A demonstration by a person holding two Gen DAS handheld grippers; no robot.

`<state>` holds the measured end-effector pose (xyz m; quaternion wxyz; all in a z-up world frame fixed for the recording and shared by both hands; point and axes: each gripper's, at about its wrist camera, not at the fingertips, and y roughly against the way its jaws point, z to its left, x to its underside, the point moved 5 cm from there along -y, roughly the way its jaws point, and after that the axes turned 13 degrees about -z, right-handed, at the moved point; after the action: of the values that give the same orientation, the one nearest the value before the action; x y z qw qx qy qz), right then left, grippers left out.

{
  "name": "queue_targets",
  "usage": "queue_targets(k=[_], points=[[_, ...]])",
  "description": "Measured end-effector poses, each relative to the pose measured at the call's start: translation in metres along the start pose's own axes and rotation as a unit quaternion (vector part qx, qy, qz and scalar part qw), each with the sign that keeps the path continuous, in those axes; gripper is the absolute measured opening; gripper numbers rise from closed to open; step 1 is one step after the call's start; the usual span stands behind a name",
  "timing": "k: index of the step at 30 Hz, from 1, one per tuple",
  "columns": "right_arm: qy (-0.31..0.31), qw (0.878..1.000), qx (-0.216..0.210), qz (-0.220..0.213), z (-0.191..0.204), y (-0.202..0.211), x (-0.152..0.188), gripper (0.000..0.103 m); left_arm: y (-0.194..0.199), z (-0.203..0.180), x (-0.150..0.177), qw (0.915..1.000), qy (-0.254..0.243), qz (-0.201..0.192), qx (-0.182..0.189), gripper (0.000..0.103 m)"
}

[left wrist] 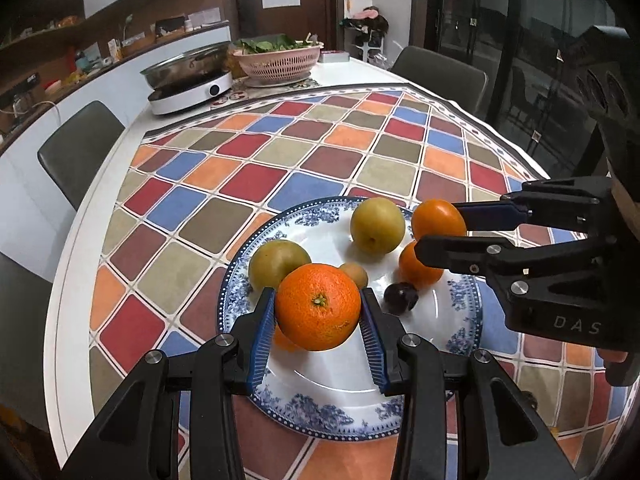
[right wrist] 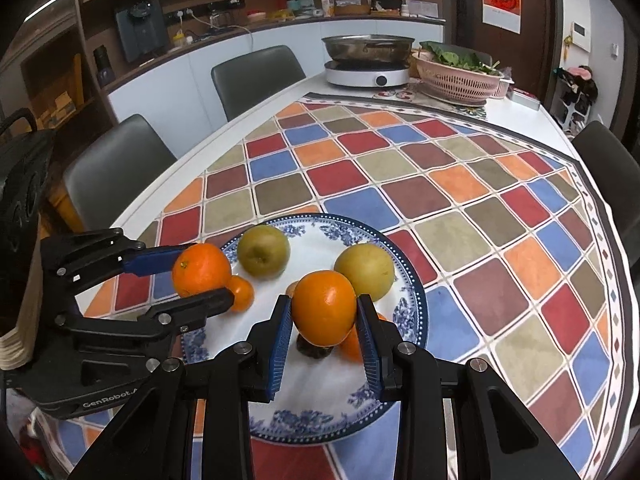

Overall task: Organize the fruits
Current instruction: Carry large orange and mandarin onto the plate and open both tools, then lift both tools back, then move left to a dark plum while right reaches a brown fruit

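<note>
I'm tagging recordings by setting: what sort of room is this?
Most likely a home dining-kitchen area: a white induction cooker with a steel pot, a pink plastic colander of greens, and grey dining chairs around the table.

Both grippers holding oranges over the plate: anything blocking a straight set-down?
Partly. Under the right gripper and its smooth orange sit a dark round fruit and a small orange. Bare blue-and-white plate lies under the left gripper's large dimpled orange.

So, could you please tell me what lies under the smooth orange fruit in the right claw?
Under the smooth orange fruit sits a small dark purple fruit on the blue-patterned white plate; its top is covered.
</note>
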<state>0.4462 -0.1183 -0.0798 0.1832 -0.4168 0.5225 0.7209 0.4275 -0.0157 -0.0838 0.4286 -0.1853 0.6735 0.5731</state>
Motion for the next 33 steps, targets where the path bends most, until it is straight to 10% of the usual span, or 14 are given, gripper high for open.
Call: queue_targets(k=[16,33], points=[[-0.043,0.999,-0.013,-0.001,-0.010,-0.014,-0.001,0.046,-0.012,-0.006,0.000,0.9999,-0.008,0.006,0.007,0.050],[-0.016,0.999,0.025,-0.043,0.004,0.055,0.005,0.046,0.065,-0.010,-0.008,0.9975,0.029,-0.049,-0.043,0.051]])
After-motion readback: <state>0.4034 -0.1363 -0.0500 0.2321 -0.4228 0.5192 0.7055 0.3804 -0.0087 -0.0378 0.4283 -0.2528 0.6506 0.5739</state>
